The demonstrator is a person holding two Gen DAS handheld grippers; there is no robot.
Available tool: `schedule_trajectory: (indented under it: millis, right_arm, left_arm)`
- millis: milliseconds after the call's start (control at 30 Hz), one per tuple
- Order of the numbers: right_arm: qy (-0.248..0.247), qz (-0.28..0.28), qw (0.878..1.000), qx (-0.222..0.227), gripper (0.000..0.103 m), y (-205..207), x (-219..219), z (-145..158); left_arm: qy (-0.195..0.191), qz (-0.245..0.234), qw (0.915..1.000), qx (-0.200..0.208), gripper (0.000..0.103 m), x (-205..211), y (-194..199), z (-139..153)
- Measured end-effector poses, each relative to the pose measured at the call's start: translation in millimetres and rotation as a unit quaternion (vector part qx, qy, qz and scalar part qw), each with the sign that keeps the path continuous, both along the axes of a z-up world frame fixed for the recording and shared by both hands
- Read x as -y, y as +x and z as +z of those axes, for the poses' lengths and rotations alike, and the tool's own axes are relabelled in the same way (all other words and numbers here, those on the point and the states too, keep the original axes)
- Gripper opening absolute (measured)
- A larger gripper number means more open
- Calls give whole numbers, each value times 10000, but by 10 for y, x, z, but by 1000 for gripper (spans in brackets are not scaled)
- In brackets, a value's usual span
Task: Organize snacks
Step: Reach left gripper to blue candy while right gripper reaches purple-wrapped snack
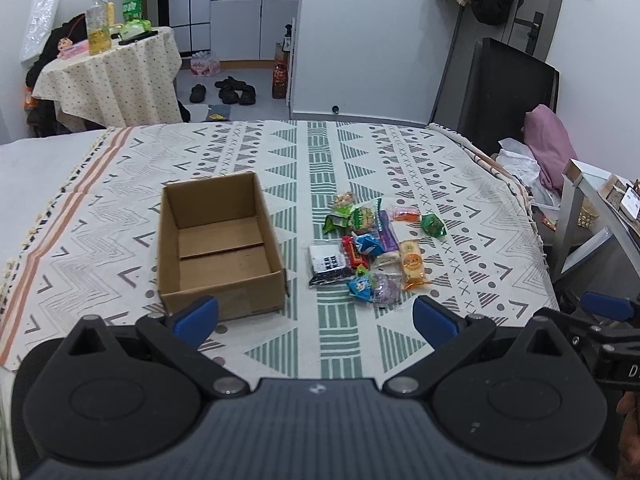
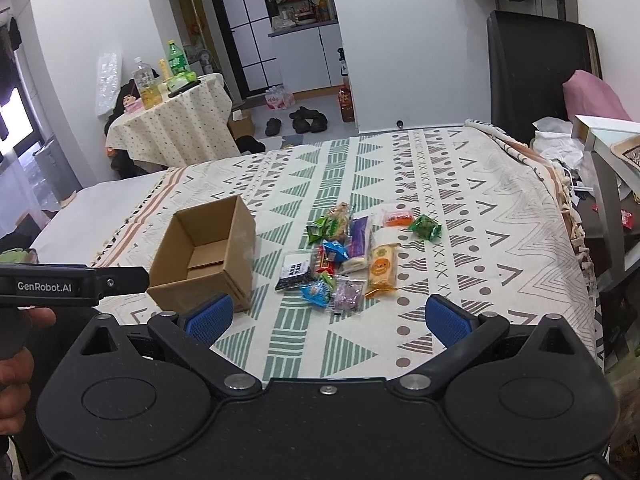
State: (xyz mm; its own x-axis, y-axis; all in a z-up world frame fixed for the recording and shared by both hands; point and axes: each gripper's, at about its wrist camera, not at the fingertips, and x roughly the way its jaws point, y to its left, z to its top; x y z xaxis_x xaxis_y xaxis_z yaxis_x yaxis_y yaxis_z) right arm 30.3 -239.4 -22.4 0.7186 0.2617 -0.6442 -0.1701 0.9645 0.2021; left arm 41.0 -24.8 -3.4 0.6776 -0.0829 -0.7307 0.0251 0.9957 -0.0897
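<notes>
An open, empty cardboard box (image 1: 218, 248) (image 2: 208, 256) sits on the patterned tablecloth (image 1: 320, 328) (image 2: 480, 240). To its right lies a pile of several wrapped snacks (image 1: 372, 248) (image 2: 352, 256), among them a black-and-white packet (image 1: 326, 264), an orange-yellow cake packet (image 1: 414, 266) and a green packet (image 1: 434, 225). My left gripper (image 1: 316, 320) is open and empty, hovering near the front edge, between box and pile. My right gripper (image 2: 328, 320) is open and empty, just in front of the snacks. The left gripper's body (image 2: 72, 284) shows at the left of the right wrist view.
A small round table (image 1: 108, 76) with bottles stands at the back left. Shoes (image 1: 230, 90) lie on the floor beyond. A dark chair (image 1: 508, 92) with a pink cushion (image 1: 550, 144) and a white shelf (image 1: 588, 216) stand to the right.
</notes>
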Motion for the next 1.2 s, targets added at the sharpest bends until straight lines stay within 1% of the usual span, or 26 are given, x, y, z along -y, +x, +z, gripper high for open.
schedule_trajectory:
  millis: [167, 267, 433, 600, 700, 767, 900, 1000, 1100, 1133, 1200]
  right_arm:
    - [97, -103, 9999, -51, 103, 115, 100, -71]
    - [119, -299, 9995, 0, 103, 196, 174, -121]
    - [210, -442, 9987, -142, 102, 370, 287, -293]
    - [441, -520, 9972, -318, 92, 537, 386, -490]
    - [602, -595, 9953, -474, 86, 638, 452, -613]
    - [721, -656, 9935, -593, 83, 701, 498, -702]
    - [801, -786, 9910, -724, 83, 800, 563, -847]
    - [998, -814, 9882, -828, 83, 883, 629, -928]
    - [1091, -857, 9863, -890, 83, 976, 679, -996]
    - [1131, -874, 9854, -921, 83, 1016, 700, -1024]
    - [1247, -928, 9831, -973, 83, 1091, 741, -1082]
  left_arm:
    - [-29, 103, 9999, -61, 103, 70, 184, -62]
    - [-90, 226, 9997, -45, 103, 93, 288, -105]
    - [-150, 218, 9995, -158, 101, 156, 489, -235]
    - [-266, 210, 9990, -306, 100, 241, 679, -405]
    - [-284, 142, 9986, -414, 95, 322, 810, -513]
    - [-270, 71, 9983, -512, 92, 394, 902, -587]
    - [-273, -31, 9971, -714, 88, 507, 1083, -727]
    - [-303, -22, 9957, -871, 84, 576, 1199, -851]
    - [-377, 64, 9936, -1065, 75, 616, 1317, -990]
    - [-404, 99, 9925, -1146, 70, 626, 1360, -1036]
    - [-442, 146, 9906, -1287, 66, 644, 1443, -1126]
